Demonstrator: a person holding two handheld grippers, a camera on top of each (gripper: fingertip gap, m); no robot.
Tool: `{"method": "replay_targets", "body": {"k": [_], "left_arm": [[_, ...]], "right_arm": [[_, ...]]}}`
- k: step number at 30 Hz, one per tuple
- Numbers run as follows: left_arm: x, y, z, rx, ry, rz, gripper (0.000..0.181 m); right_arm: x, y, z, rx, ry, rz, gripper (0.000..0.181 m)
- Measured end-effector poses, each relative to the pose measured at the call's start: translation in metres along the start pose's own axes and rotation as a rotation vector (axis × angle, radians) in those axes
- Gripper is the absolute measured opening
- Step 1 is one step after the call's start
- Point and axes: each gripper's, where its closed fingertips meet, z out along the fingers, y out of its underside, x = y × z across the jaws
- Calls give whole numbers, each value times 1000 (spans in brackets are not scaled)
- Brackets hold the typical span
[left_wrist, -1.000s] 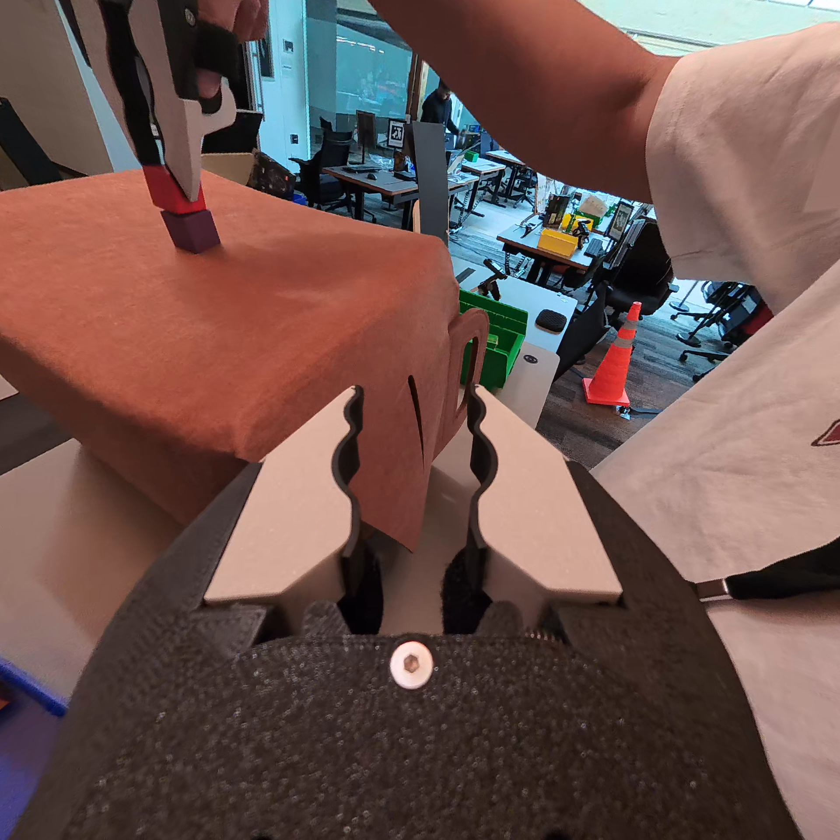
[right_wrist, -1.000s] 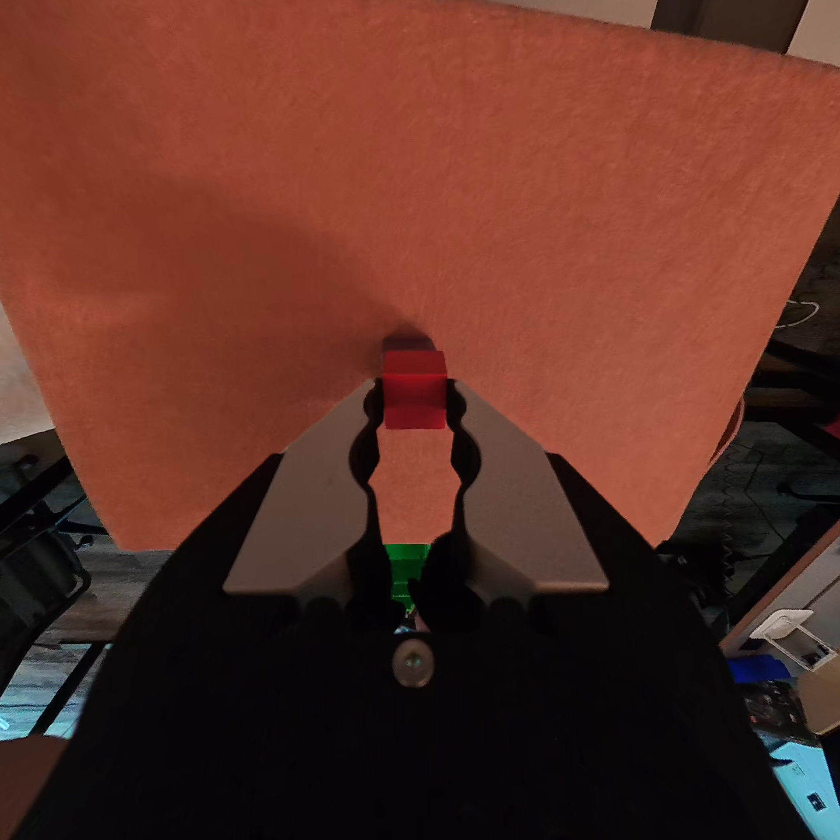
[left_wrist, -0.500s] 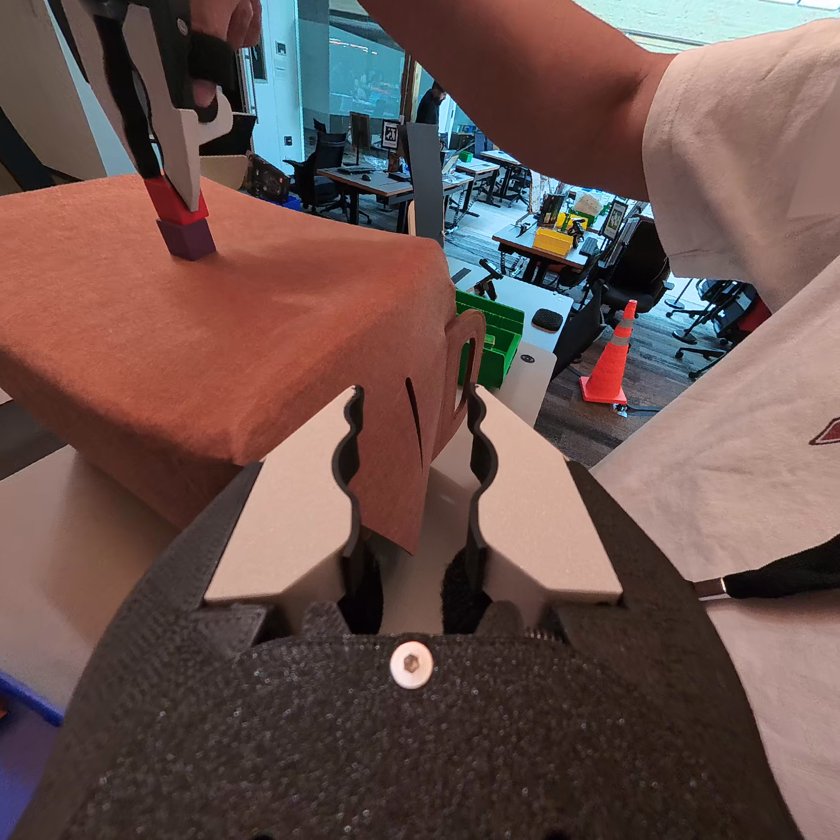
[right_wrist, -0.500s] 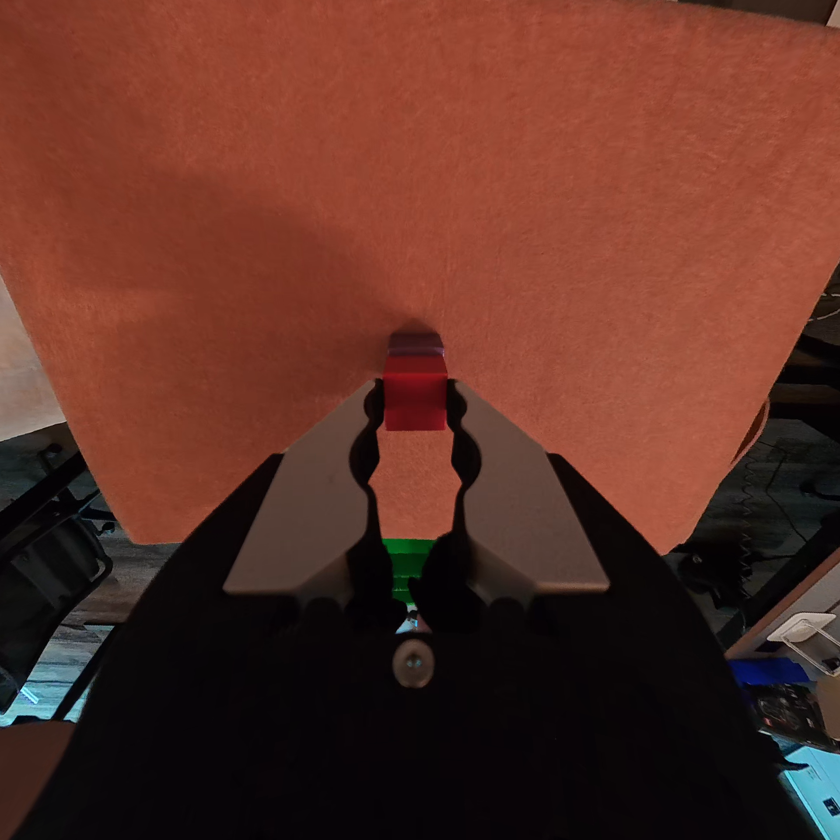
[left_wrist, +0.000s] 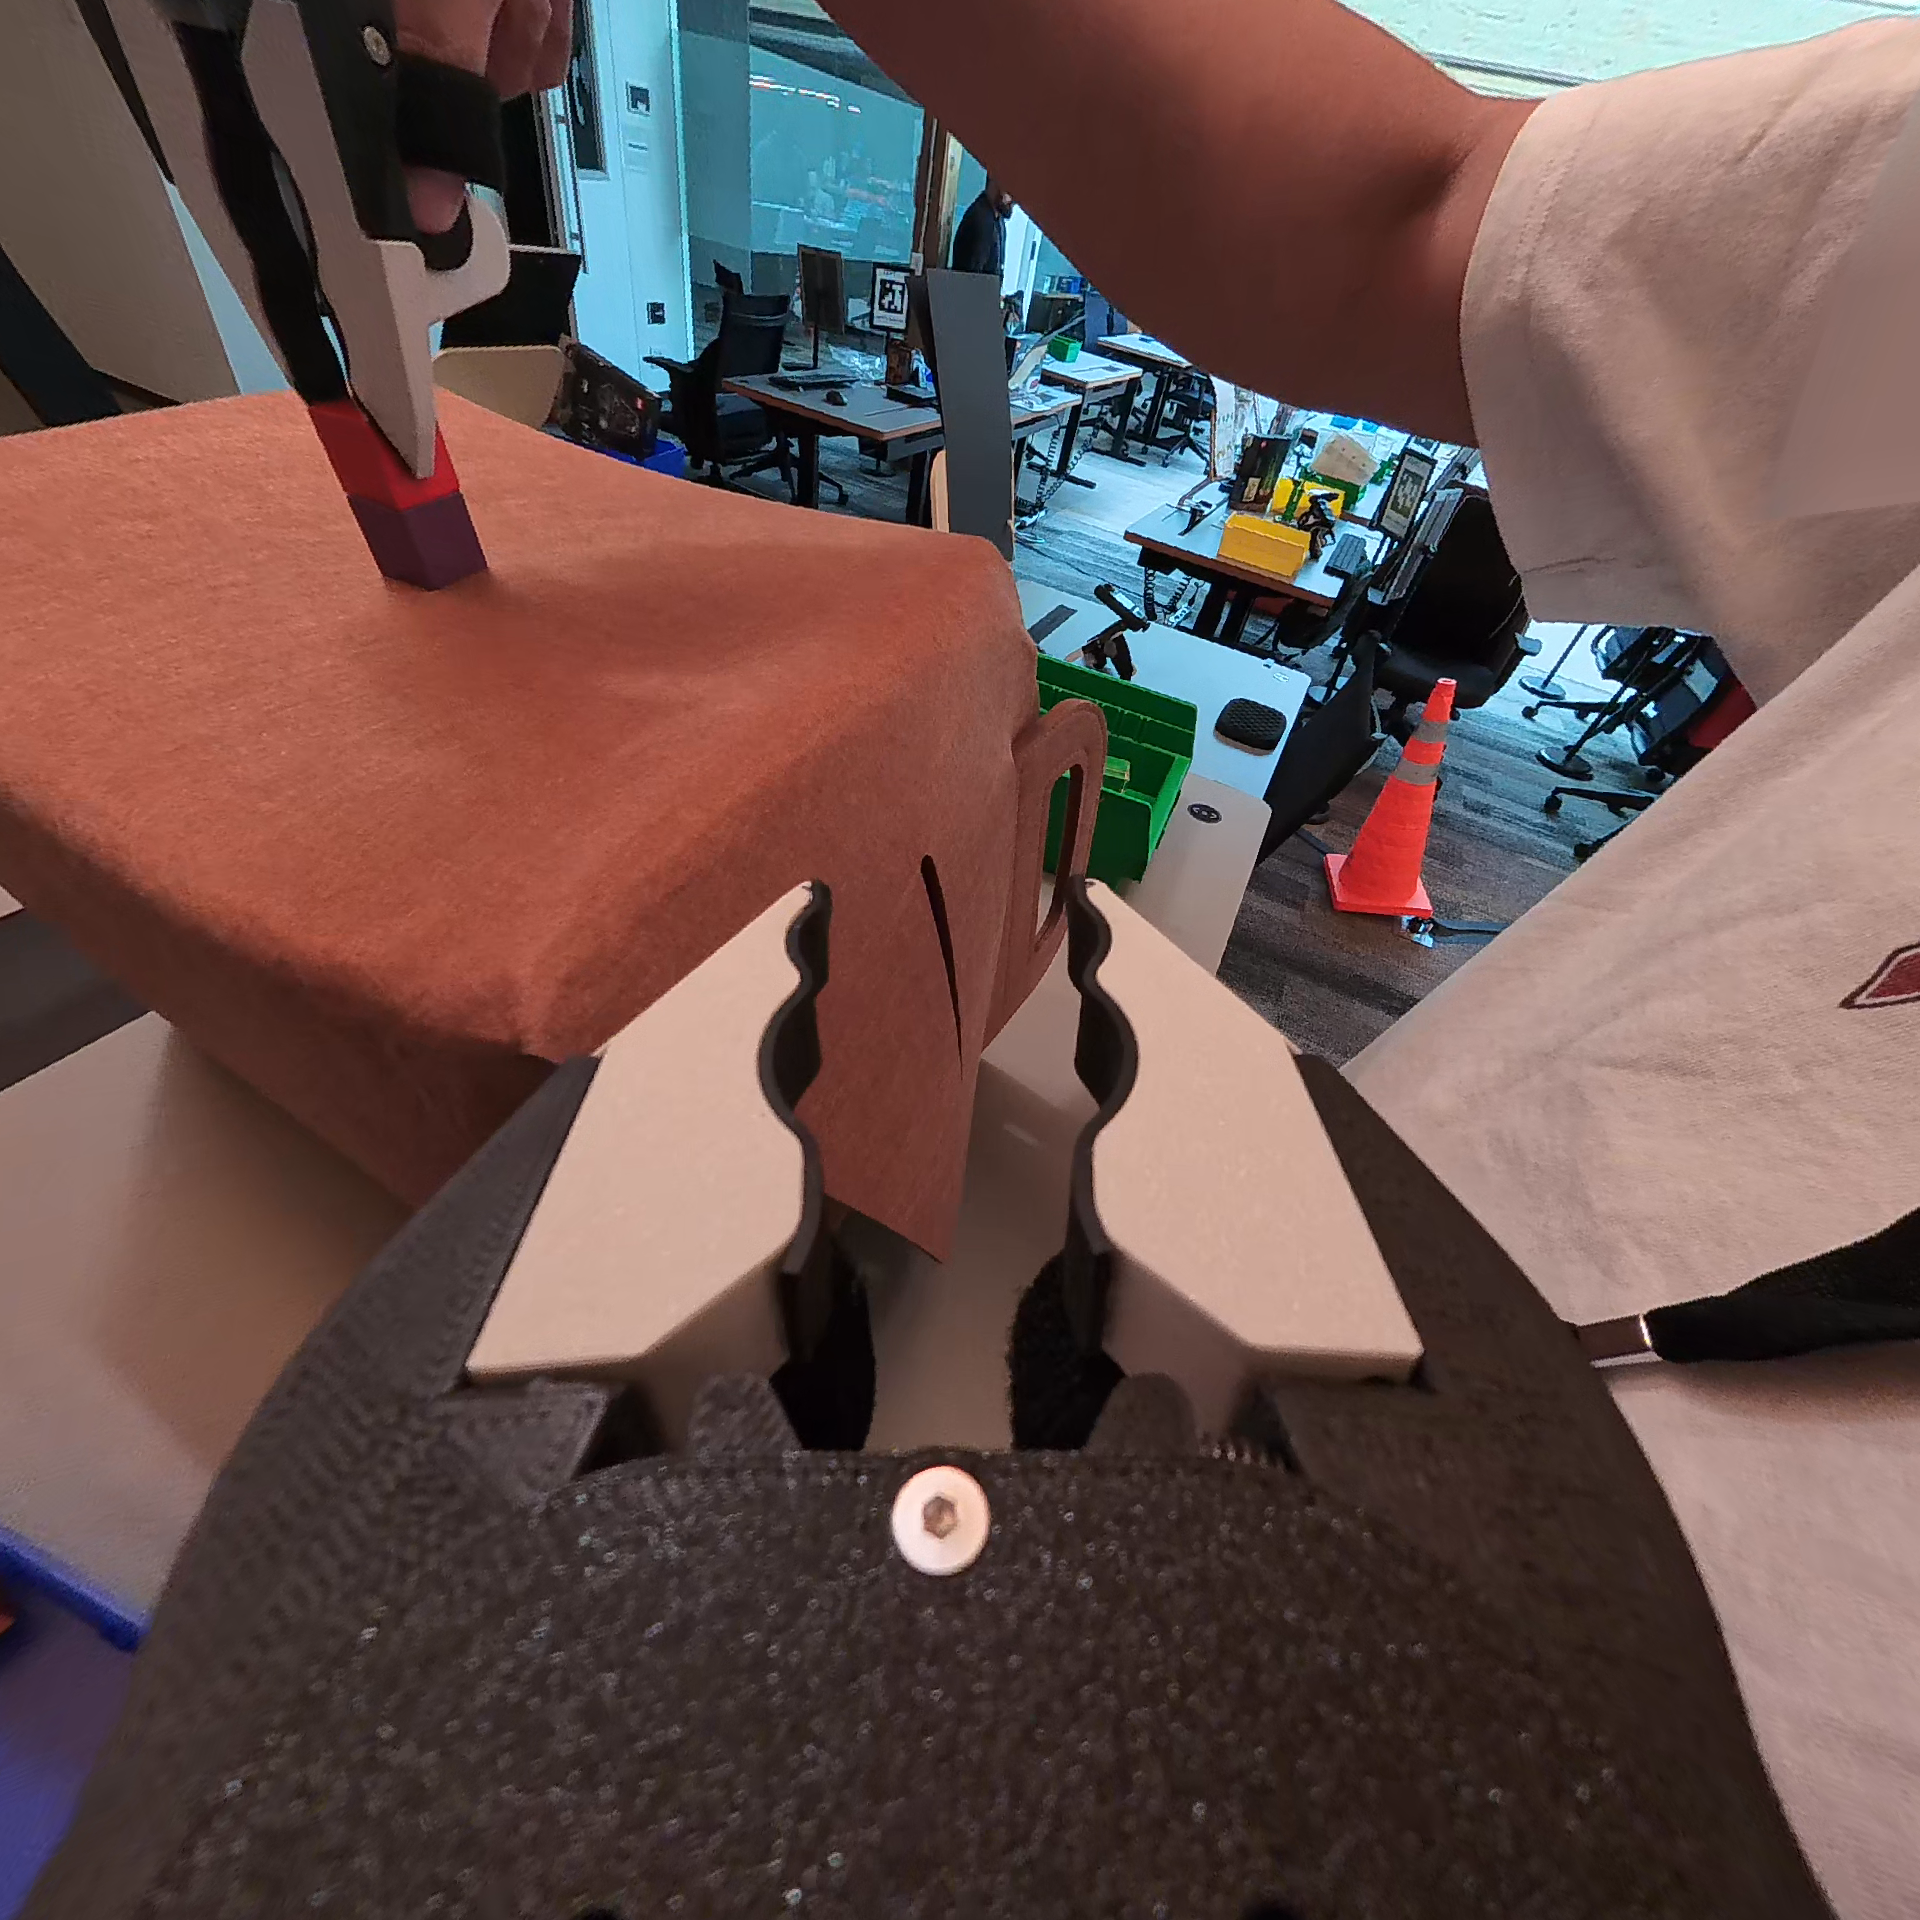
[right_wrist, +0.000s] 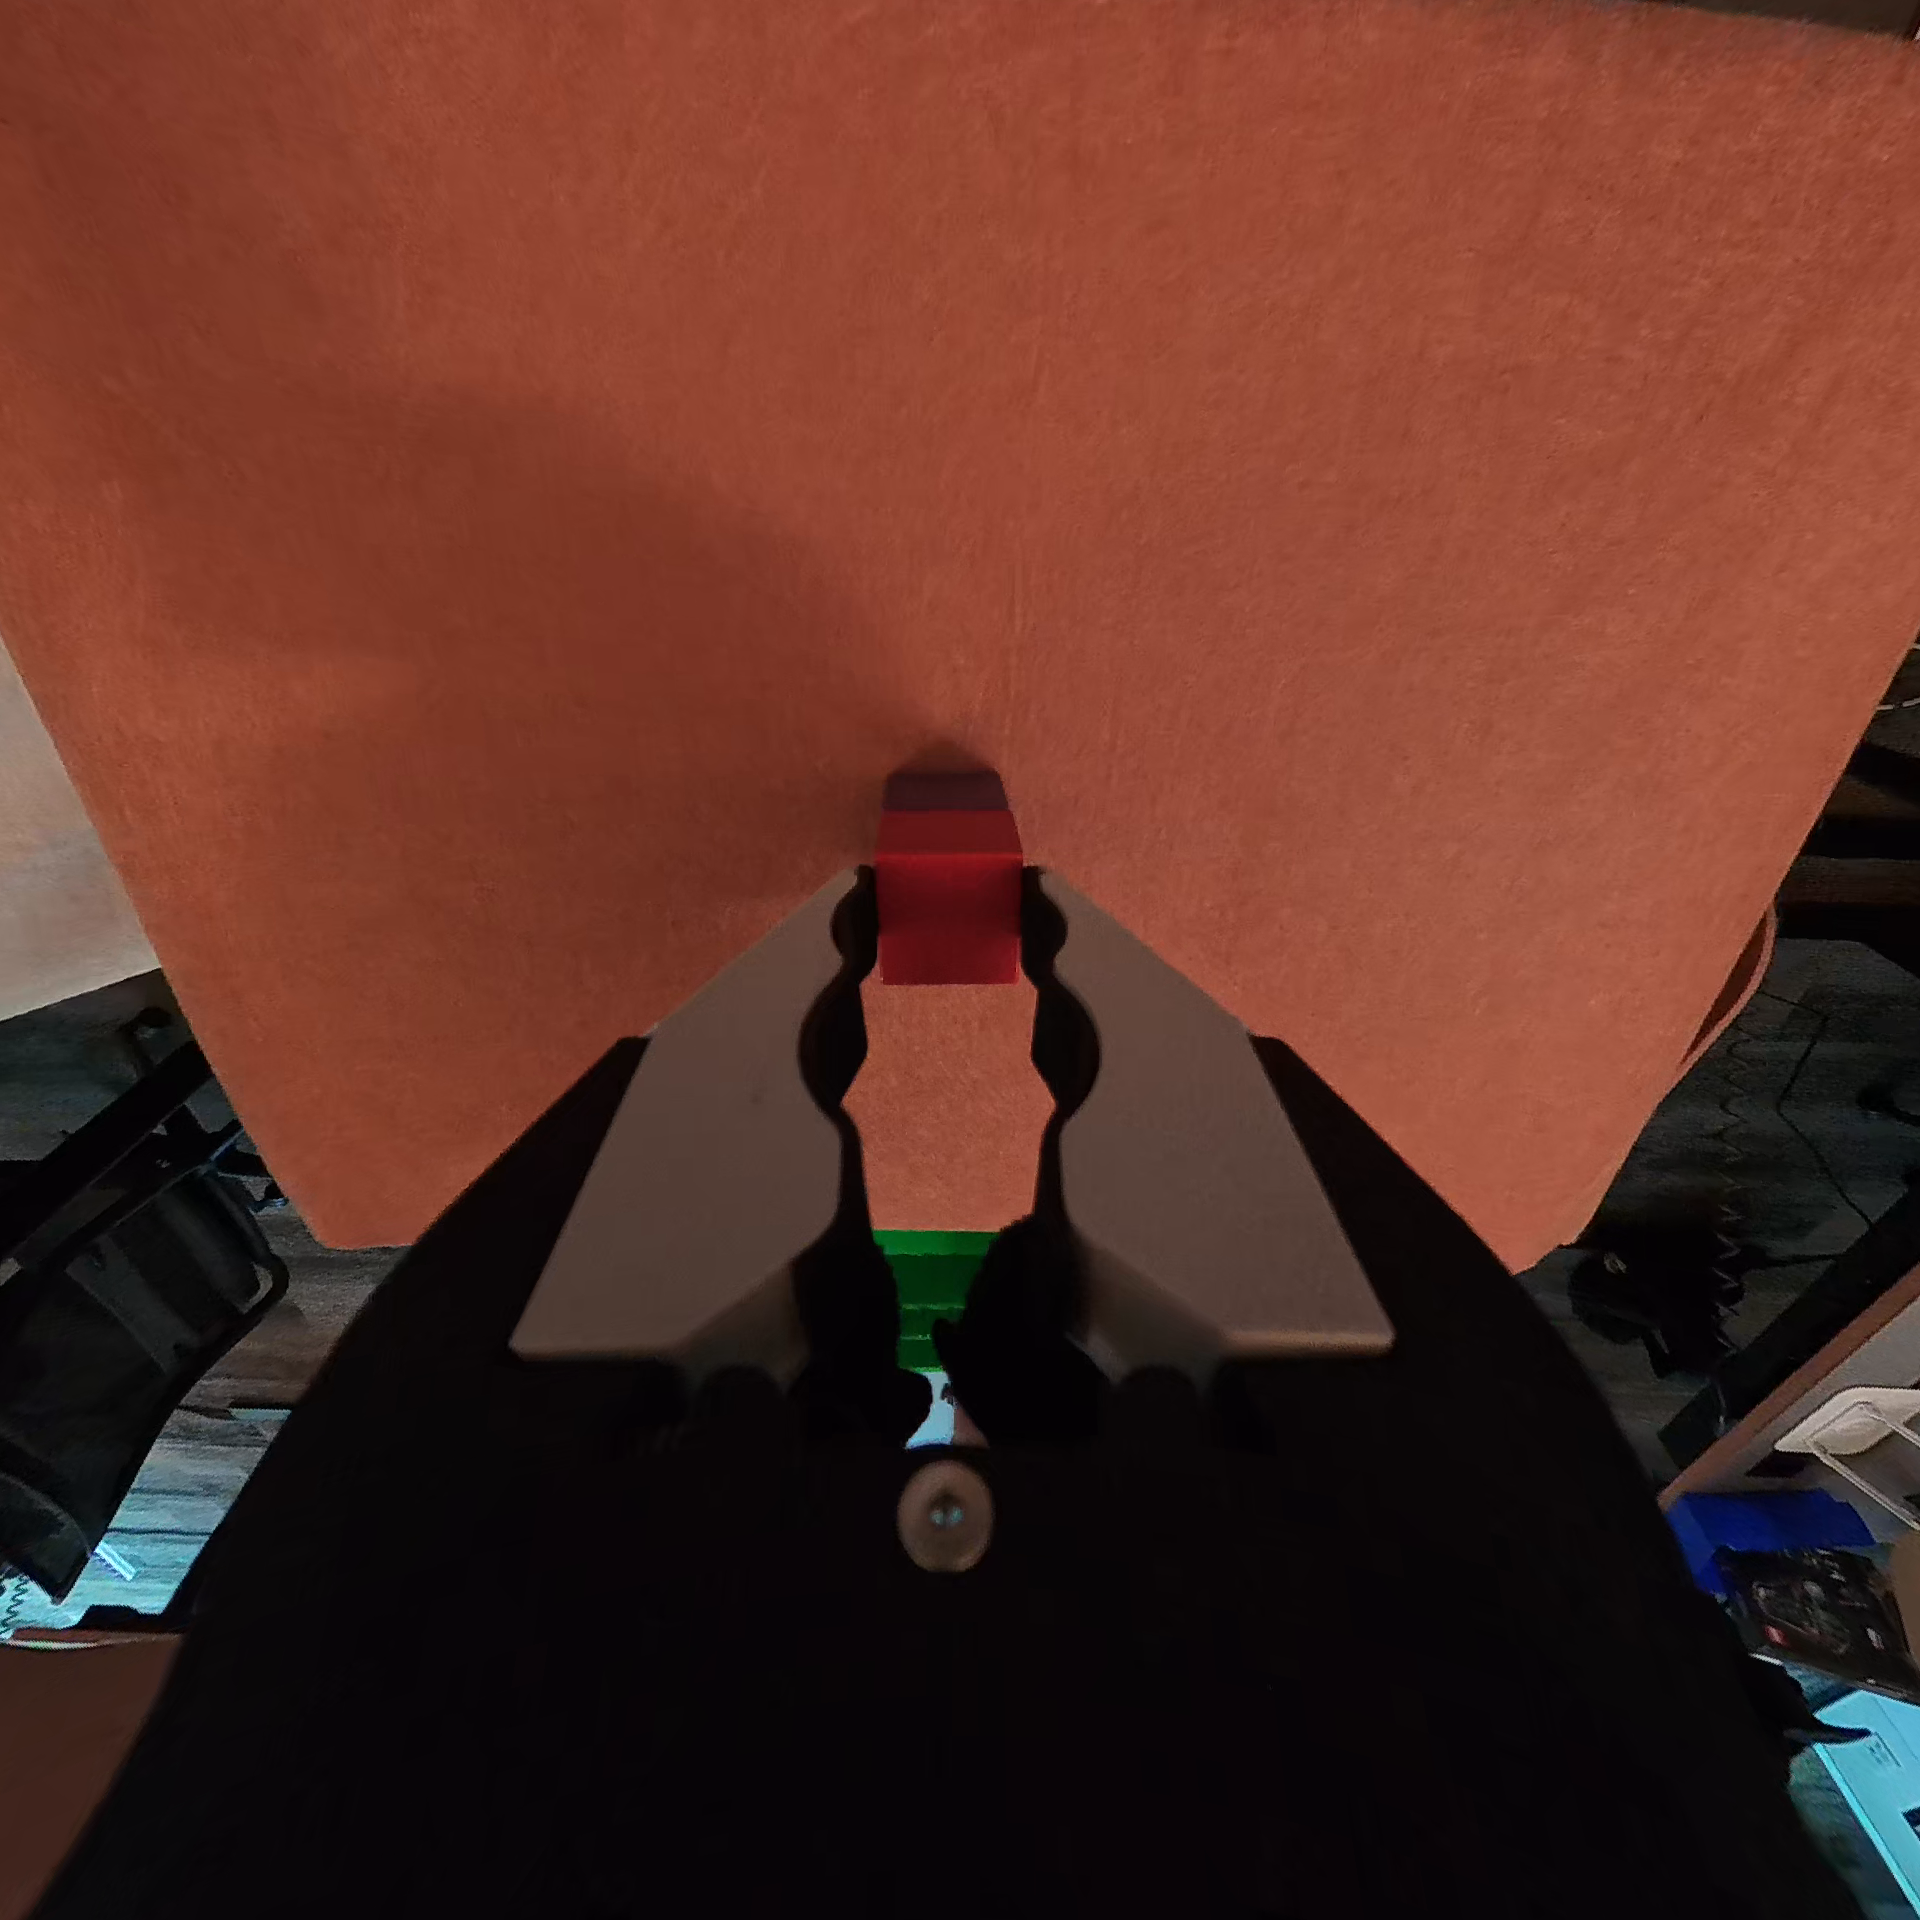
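My right gripper is shut on a red block. The red block sits against the top of a purple block, which stands on a rust-orange felt cover. In the left wrist view the right gripper comes down from above, and the red block and purple block lean together as a tilted pair. My left gripper is open. A hanging corner of the felt cover lies loose between its fingers.
The felt covers a box-like shape on a white table. A person's arm and white shirt fill the right. Beyond the edge are a green bin, an orange cone, desks and chairs. A blue item lies bottom left.
The right gripper has tilted with the red block, so the purple block now shows beyond it in the right wrist view. The left gripper has hardly moved.
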Motion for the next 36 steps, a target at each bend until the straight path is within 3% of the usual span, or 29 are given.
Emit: {"method": "replay_targets", "body": {"k": [5,8,12,16,20,22,25,27,31,34,36], "left_arm": [[1,1,-1,-4,-2,4,47],[0,1,-1,-4,-5,4,47],[-9,5,-5,-23,-37,-5,47],[-44,29,-22,-127,-131,-61,47],[-91,60,-49,-247,-273,-76,47],[-103,51,-51,-224,-257,-86,47],[-129,4,-35,-112,-191,-79,47],[-155,-12,-18,-122,-160,-80,47],[-190,-31,27,-219,-129,60,47],[-251,-21,53,-410,-308,255,48],[-262,-10,69,-471,-258,208,48]], "right_arm": [[-1,2,2,-10,-13,2,28],[0,0,0,2,-1,-1,39],[-1,-2,-18,65,47,-7,47],[-27,-2,-56,281,151,-27,47],[-78,28,-82,605,266,7,46],[-108,45,-88,821,310,43,42],[-146,68,-88,1103,382,112,34],[-163,77,-80,1219,424,170,32],[-178,89,-48,1209,439,281,32],[-185,95,-30,1174,429,315,31],[-192,99,-24,1180,405,341,31]]}}
